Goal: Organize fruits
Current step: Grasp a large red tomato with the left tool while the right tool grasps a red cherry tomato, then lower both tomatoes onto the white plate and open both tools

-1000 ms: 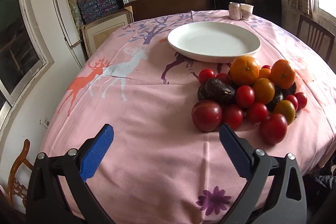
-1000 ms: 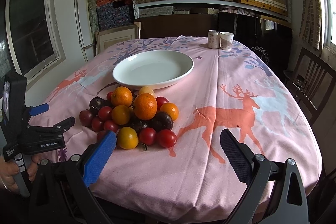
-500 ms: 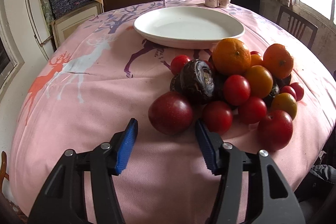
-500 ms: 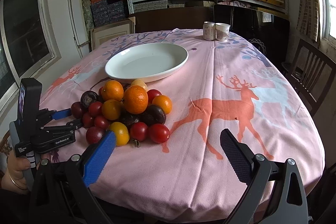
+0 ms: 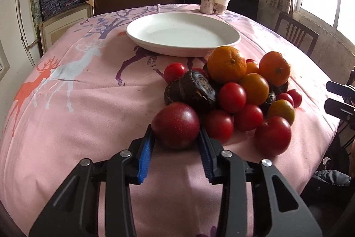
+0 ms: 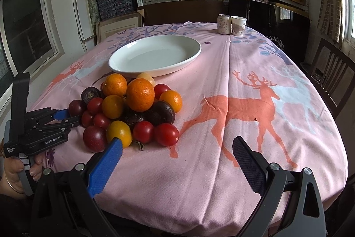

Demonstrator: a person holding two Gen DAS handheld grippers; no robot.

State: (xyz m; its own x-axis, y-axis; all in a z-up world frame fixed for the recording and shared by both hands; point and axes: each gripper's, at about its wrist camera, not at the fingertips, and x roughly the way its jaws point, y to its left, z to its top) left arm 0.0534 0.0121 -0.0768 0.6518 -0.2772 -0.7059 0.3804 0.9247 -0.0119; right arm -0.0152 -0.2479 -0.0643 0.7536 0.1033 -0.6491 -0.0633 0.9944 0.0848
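A pile of fruit lies on the pink tablecloth: oranges (image 5: 226, 64), small red tomatoes (image 5: 232, 97), dark wrinkled fruits (image 5: 197, 88) and dark red plums. My left gripper (image 5: 176, 137) is shut on the nearest dark red plum (image 5: 175, 124), at the pile's near left edge on the cloth. In the right wrist view the left gripper (image 6: 66, 117) reaches the same plum (image 6: 76, 107) from the left. My right gripper (image 6: 177, 149) is open and empty, low in front of the pile (image 6: 133, 108). An empty white oval plate (image 5: 183, 33) sits behind the pile.
A can (image 6: 223, 24) and a paper cup (image 6: 238, 25) stand at the table's far edge. A dark wooden chair (image 6: 332, 79) stands at the right. Shelves of boxes line the back wall. The table edge (image 6: 199, 223) lies just below my right gripper.
My left gripper has moved forward to the pile and closed from wide open onto the dark red plum. My right gripper has stayed open and drifted slightly.
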